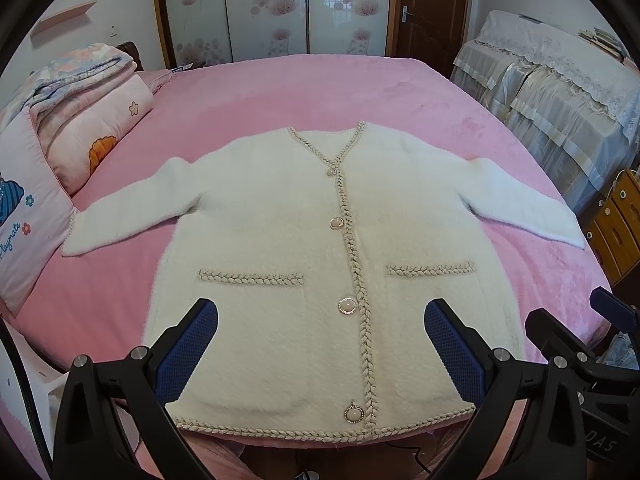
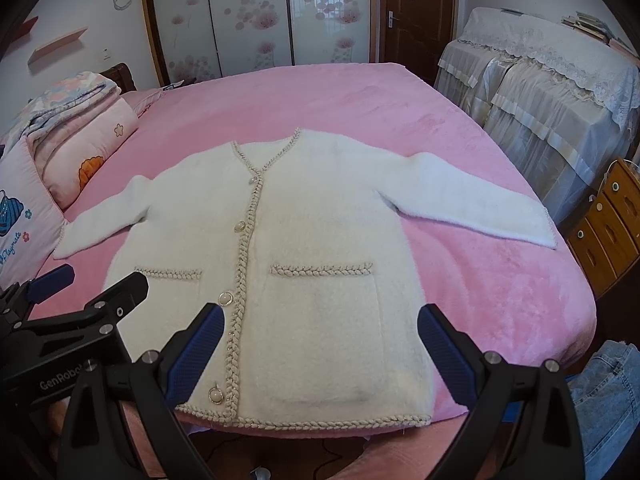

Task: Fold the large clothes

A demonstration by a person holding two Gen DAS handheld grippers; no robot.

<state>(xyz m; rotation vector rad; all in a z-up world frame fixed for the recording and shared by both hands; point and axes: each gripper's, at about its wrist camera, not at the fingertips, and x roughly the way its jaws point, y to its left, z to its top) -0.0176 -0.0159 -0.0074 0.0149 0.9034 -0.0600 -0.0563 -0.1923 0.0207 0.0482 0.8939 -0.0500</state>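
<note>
Both grippers — left gripper [image 1: 321, 344] and right gripper [image 2: 321, 346] — hover with fingers spread wide, empty, above the cardigan [image 1: 320, 272]; it lies flat, buttoned, sleeves out — no fold made yet.

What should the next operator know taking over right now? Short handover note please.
Left tool: open, empty, held above the lower front of the cardigan.
Right tool: open, empty, held above the cardigan's right pocket.
Cardigan: lies flat, front up and buttoned, on the pink bed, hem at the near edge, both sleeves spread out to the sides.
Done: garment laid out; no fold visible yet.
Left: all the folding. Probably start by bringing a sleeve in across the body, then fold the body.
Bedding is stacked at the far left, clear of the cardigan.
</note>
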